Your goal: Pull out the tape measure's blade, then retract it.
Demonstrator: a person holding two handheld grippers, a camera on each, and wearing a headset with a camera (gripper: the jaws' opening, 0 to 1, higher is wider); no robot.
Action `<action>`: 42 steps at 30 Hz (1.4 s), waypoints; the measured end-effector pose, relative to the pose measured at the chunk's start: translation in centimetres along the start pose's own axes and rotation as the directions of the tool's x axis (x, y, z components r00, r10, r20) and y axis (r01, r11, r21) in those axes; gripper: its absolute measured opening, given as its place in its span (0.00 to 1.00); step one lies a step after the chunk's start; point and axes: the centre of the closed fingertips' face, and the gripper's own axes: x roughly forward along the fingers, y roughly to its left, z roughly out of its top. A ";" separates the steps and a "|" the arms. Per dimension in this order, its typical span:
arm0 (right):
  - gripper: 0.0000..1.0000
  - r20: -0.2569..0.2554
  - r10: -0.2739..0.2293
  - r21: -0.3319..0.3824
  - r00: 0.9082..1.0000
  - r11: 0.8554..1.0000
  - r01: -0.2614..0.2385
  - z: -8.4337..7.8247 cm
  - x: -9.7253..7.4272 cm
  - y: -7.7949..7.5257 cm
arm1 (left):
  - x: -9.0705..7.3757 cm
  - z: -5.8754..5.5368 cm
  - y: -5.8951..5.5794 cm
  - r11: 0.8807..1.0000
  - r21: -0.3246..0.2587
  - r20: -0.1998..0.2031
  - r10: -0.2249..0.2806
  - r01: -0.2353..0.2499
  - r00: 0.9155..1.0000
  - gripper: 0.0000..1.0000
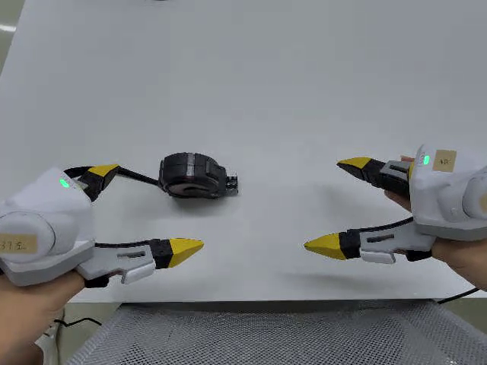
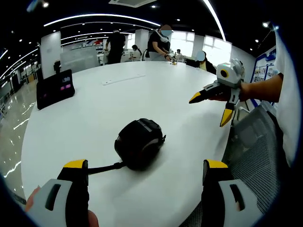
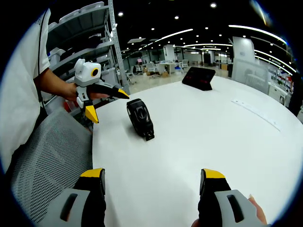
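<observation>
A black tape measure (image 1: 194,176) lies on its side on the white table (image 1: 251,84), blade drawn in, its hook end pointing right. A thin black strap (image 1: 137,177) runs from it toward the far finger of my left gripper. The left gripper (image 1: 154,207) is open, just left of the case, touching nothing. In the left gripper view the tape measure (image 2: 139,143) sits just ahead of the open left gripper (image 2: 146,165). My right gripper (image 1: 323,204) hangs open to the right, well apart from the tape measure (image 3: 140,116). Each gripper also appears in the other's view: right gripper (image 2: 207,113), left gripper (image 3: 111,109).
A black tablet (image 2: 54,87) stands at the table's far side, near a white strip (image 2: 123,79). A grey mesh chair (image 1: 266,334) sits below the table's near edge. Several people (image 2: 158,40) stand beyond the table.
</observation>
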 end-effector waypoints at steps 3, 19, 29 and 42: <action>0.82 0.000 -0.012 0.000 1.000 1.000 0.012 -0.1 -0.4 -0.3 | -0.1 -0.2 -0.4 1.000 0.007 -0.002 -0.017 0.017 1.000 0.99; 0.83 -0.017 -0.066 0.003 0.998 0.998 0.066 -1.5 -1.8 -0.9 | -0.7 -1.2 -0.9 0.990 0.124 -0.046 -0.057 0.063 0.997 0.99; 0.84 -0.058 -0.082 -0.012 0.995 0.997 0.082 -2.9 -2.4 -0.7 | -1.1 -1.5 -1.3 0.982 0.170 -0.060 -0.072 0.081 0.996 0.99; 0.91 -0.048 -0.090 0.014 0.995 0.996 0.091 -3.0 -3.4 -0.4 | -1.3 -2.0 -1.1 0.981 0.173 -0.073 -0.078 0.089 0.994 0.99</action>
